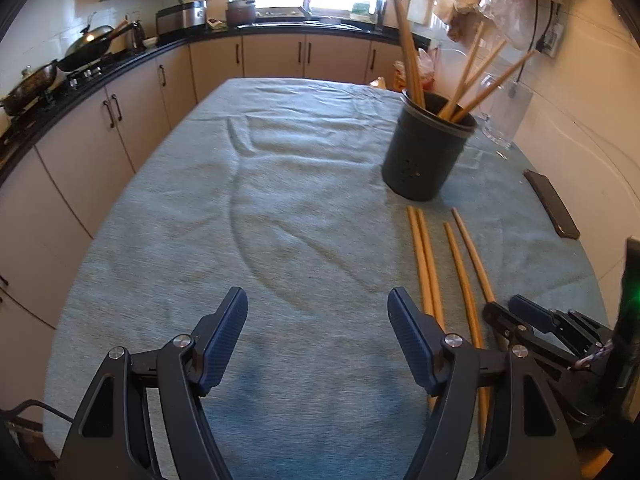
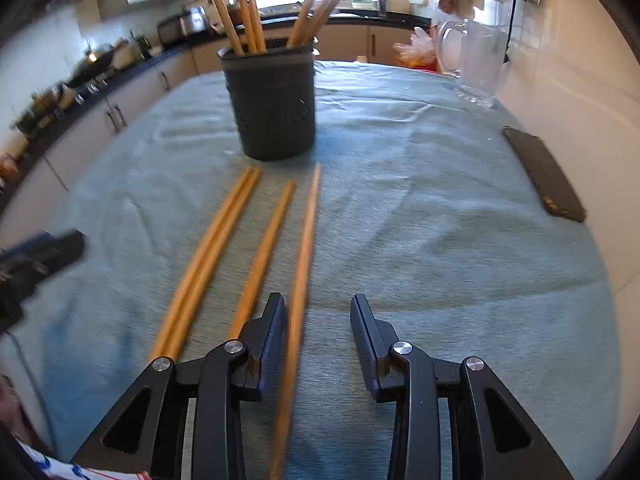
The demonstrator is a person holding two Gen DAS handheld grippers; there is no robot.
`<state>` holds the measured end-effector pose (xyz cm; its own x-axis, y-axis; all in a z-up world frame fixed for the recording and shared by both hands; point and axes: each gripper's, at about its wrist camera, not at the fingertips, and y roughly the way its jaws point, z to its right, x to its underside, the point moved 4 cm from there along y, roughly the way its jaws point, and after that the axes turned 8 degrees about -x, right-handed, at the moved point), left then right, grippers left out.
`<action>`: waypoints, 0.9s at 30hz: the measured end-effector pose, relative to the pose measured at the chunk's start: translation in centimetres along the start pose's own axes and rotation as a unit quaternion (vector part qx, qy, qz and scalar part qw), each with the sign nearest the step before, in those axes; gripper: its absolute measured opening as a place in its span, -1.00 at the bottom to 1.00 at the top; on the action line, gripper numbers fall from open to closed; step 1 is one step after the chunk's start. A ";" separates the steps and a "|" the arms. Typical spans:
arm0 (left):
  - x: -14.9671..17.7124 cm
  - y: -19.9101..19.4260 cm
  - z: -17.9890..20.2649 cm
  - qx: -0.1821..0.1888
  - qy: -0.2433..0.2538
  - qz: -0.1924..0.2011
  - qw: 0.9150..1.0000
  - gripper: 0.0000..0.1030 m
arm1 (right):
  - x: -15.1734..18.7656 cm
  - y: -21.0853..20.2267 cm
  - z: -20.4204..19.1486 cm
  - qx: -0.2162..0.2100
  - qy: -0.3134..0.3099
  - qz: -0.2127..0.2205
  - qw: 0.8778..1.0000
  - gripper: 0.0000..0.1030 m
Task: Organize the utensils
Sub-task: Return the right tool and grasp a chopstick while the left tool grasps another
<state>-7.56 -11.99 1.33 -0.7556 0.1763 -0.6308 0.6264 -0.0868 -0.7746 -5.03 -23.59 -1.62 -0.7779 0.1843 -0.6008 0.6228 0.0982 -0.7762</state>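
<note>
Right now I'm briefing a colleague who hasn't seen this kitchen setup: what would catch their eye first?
Probably the dark utensil holder standing on the blue-green table cloth, bristling with upright wooden chopsticks. Next, four loose chopsticks lying on the cloth in front of it, the rightmost running between the open right gripper fingers. The left gripper is open over bare cloth.

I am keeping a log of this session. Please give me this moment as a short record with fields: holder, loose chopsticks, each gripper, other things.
holder: dark holder, upright on the cloth, chopsticks standing in it
loose chopsticks: four lying flat before the holder
left gripper: jaws open, holding nothing, left of the loose chopsticks
right gripper: jaws open, rightmost chopstick between them, not clamped
other: glass jug, dark flat object on the right
</note>
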 end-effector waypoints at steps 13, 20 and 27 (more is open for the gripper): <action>-0.1 2.7 5.5 0.085 0.042 -0.028 0.995 -0.24 | 0.5 -0.5 1.3 -0.048 0.031 0.024 0.998 -0.27; 0.1 4.3 6.8 0.078 0.058 -0.046 0.994 -0.52 | 0.5 -0.5 1.5 -0.065 0.037 0.028 0.997 -0.20; -0.1 4.7 7.4 0.066 0.066 -0.047 0.995 -0.63 | 0.5 -0.3 1.3 -0.069 0.037 0.028 0.997 -0.16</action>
<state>-5.93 -19.63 -2.61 -0.7729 0.3153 -0.5506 0.5170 -0.1902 -0.8346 -5.73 -24.82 -1.93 -0.7360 0.2642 -0.6233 0.6751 0.2180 -0.7048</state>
